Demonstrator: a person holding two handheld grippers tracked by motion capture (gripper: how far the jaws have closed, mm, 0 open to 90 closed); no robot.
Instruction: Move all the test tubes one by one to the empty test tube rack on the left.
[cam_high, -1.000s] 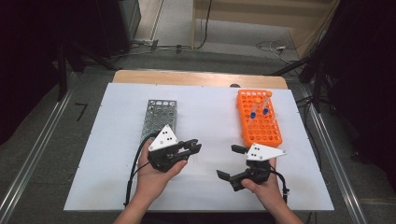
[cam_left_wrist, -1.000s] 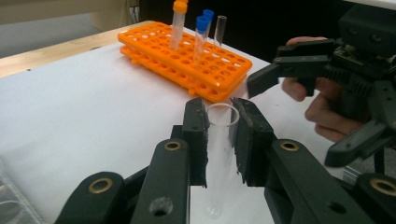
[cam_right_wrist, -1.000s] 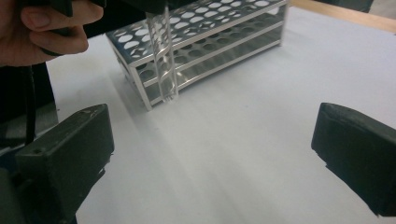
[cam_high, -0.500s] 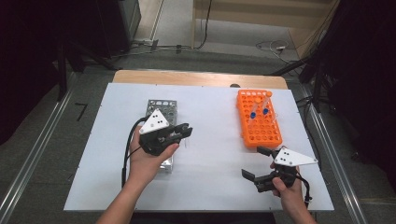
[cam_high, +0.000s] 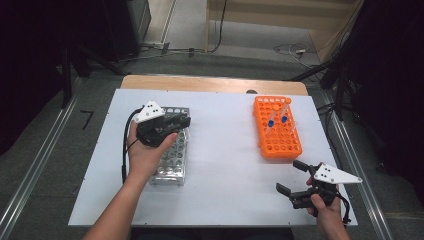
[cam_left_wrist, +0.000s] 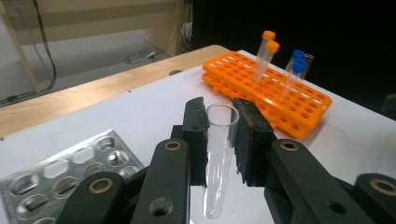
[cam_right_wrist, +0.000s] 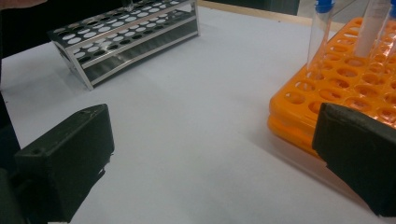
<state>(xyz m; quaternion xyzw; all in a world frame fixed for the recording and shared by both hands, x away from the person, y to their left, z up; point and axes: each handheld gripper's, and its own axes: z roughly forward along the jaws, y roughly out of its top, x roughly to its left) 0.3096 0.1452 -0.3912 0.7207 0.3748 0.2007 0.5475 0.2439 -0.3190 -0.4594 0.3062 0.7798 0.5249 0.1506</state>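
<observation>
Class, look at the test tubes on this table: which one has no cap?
The clear tube gripped in the left claw. Its top is open, while those standing in the orange rack carry orange or blue caps.

Two racks: one orange rack (cam_high: 276, 127), one metal rack (cam_high: 173, 150). Two orange-capped tubes (cam_left_wrist: 264, 58), two blue-capped tubes (cam_left_wrist: 294, 67), one uncapped clear tube (cam_left_wrist: 218, 158).

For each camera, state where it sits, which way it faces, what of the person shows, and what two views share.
High view: above the person's side, looking forward and down on the table; both forearms, left gripper and right gripper show.
Left gripper view: rides the left gripper, looking along its jaws, shut on a clear tube, toward the orange rack.
Right gripper view: rides the right gripper, jaws open, low over the table, facing the metal rack.
Shared: all views show both racks.
</observation>
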